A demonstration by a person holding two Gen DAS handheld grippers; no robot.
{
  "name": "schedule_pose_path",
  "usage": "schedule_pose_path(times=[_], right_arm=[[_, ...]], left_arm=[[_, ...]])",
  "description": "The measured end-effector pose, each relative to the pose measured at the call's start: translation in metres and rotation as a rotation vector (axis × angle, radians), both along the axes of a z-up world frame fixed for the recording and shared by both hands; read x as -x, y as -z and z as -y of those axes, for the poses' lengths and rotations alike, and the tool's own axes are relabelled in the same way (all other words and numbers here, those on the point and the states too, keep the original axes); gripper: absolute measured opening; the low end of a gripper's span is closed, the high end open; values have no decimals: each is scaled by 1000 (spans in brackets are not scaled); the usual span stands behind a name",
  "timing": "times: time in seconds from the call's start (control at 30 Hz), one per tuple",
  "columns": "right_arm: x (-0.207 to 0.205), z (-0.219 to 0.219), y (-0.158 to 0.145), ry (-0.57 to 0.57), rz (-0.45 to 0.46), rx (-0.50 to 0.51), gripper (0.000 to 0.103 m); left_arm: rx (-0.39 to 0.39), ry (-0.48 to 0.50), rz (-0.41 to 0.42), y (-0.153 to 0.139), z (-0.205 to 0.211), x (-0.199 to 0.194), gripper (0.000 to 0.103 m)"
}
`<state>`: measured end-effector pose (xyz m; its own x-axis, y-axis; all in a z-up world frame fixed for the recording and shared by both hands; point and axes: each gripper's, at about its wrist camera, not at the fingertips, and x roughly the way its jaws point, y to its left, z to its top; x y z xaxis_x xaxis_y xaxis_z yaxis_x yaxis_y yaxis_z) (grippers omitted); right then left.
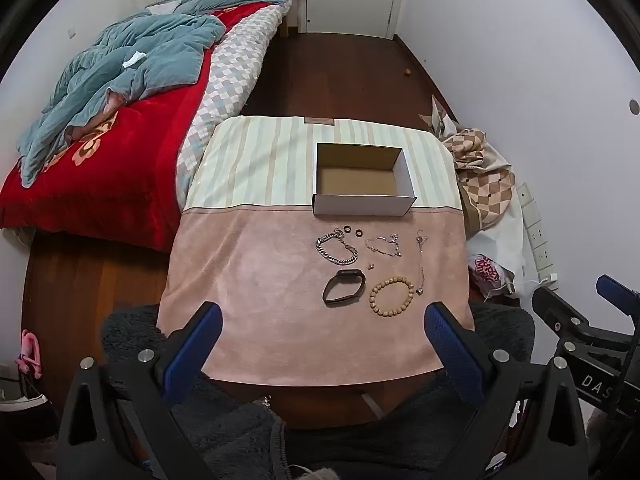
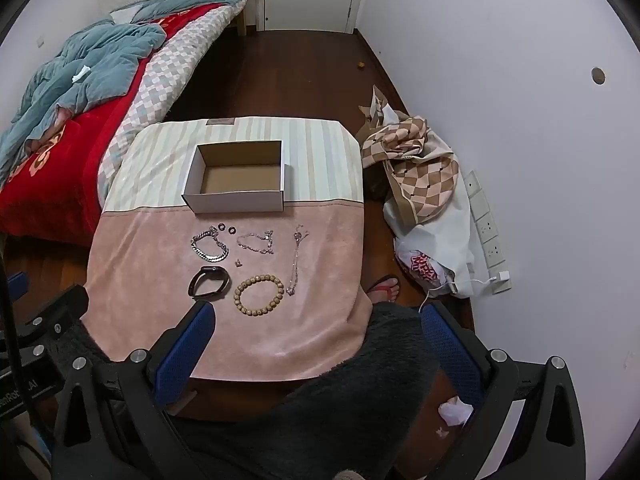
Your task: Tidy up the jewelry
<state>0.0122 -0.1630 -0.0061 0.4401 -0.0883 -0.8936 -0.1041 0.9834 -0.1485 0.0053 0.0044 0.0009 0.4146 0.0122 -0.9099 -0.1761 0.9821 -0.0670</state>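
An open white cardboard box stands empty on the cloth-covered table. In front of it lie a silver chain bracelet, two small black rings, a thin silver bracelet, a thin necklace, a tiny earring, a black smart band and a wooden bead bracelet. My left gripper and right gripper are both open and empty, held above the table's near edge.
The table cloth is pink in front, striped at the back. A bed with red and blue blankets stands left. Checked cloth and bags lie on the floor at right by a power strip. A foot in a sandal is beside the table.
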Motion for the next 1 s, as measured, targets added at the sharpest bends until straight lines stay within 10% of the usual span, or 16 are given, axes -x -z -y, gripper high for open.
schedule_pose_path(times=[1.0], right_arm=[[2,1,-5,0,12,2,103]], left_arm=[[-24,17,11,-5,8,10,103]])
